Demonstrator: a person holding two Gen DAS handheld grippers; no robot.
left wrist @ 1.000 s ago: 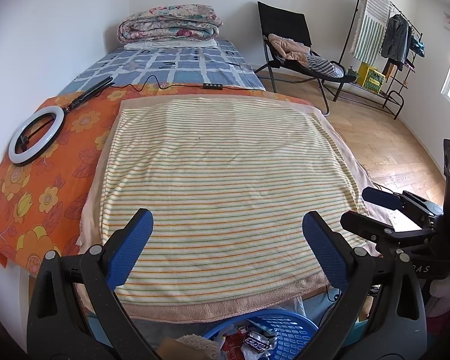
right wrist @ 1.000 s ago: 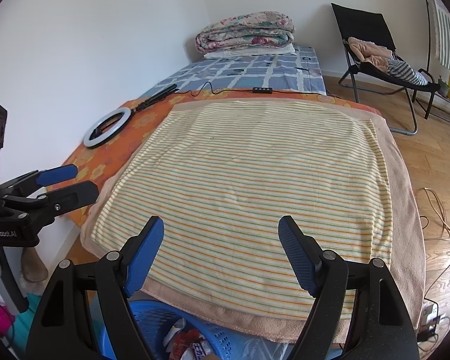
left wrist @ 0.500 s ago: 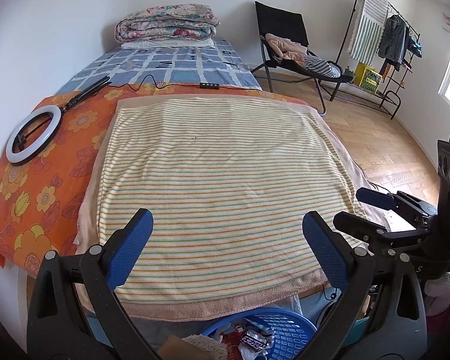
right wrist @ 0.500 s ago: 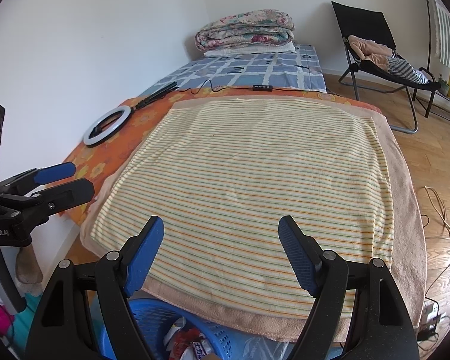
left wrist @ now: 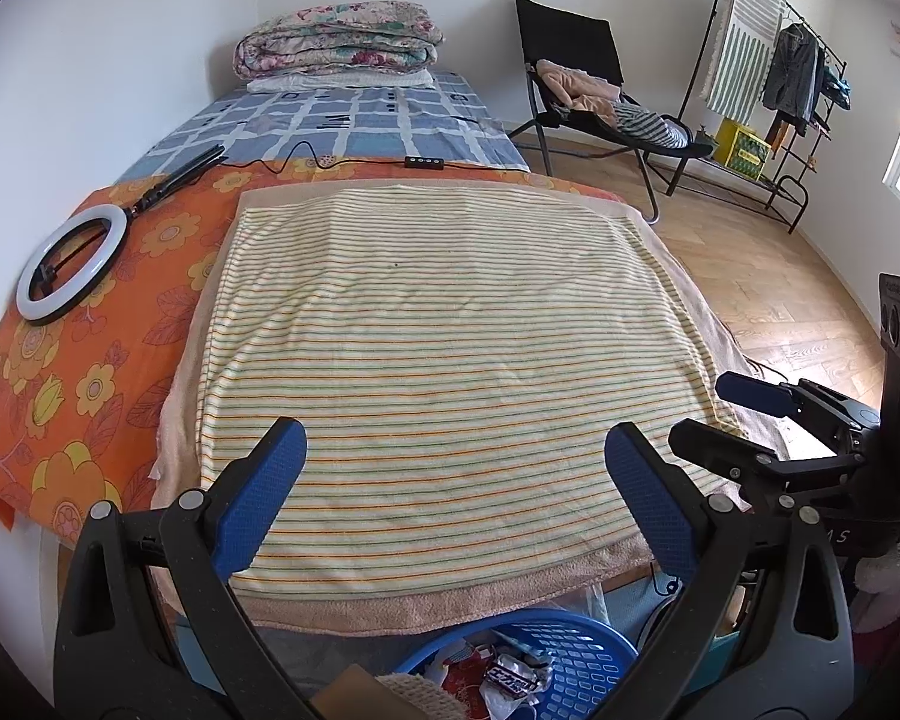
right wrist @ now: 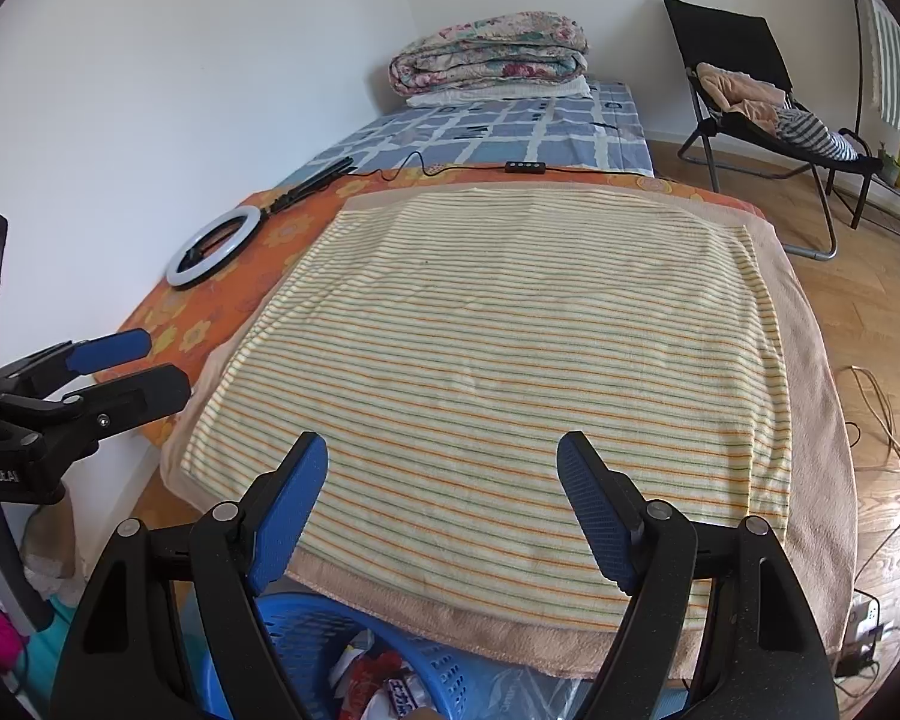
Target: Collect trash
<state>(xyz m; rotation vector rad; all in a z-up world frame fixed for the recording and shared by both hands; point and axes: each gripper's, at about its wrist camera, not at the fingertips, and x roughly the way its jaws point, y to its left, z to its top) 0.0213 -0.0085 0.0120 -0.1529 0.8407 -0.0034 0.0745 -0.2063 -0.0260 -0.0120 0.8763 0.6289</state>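
Jaws spread, empty, on left gripper [left wrist: 453, 483] and right gripper [right wrist: 441, 504]; wrappers [left wrist: 501, 675] in basket [left wrist: 576, 657] look light, crinkly: pinch an edge

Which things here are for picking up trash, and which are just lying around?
For the job:
- blue basket below the bed's edge
- wrappers inside it
- left gripper, open
- right gripper, open

Just lying about:
- striped towel
- ring light
- folded quilt
- chair with clothes
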